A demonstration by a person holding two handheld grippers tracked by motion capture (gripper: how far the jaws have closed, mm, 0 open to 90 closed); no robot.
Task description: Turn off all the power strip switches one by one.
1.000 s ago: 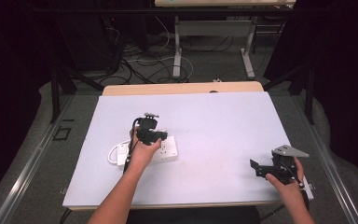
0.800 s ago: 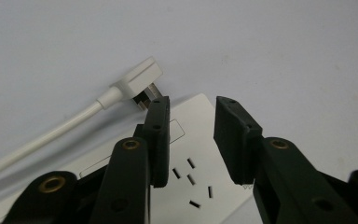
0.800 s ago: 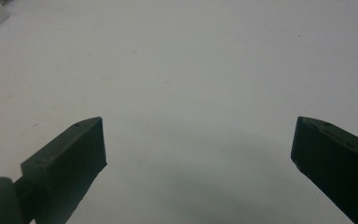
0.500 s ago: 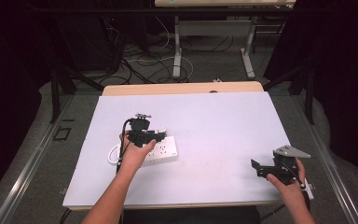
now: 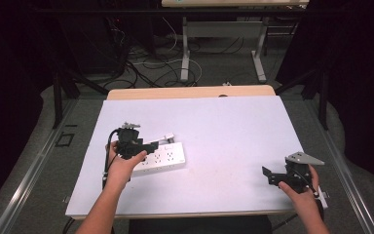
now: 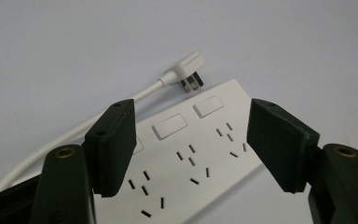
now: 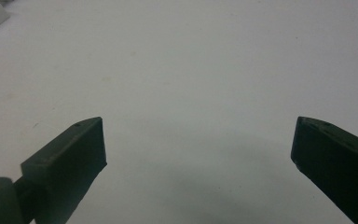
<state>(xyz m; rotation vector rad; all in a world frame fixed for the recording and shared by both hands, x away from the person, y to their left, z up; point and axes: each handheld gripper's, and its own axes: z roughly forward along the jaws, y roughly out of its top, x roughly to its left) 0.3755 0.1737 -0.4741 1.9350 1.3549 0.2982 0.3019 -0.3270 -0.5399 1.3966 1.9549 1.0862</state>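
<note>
One white power strip (image 5: 161, 159) lies flat on the white table (image 5: 224, 126), left of centre, its long axis running nearly across the table with the far-right end tipped slightly away from the person. The left gripper view brings out what the high view blurs: three groups of socket slots on the strip's face, each paired with a rectangular switch along the farther edge, and a white plug (image 6: 189, 72) with bare prongs lying just beyond that edge, its cord (image 6: 74, 135) curving back along the strip. From above the plug (image 5: 168, 138) is a small pale shape beside the strip's far edge. The left gripper (image 6: 191, 144) hovers over the strip's left end, its jaws having just been opening; they now stand apart with nothing pressed between the pads. Well apart, near the table's front right corner, the right gripper (image 5: 269, 174) rests in the person's hand, jaws spread wide over bare tabletop.
</note>
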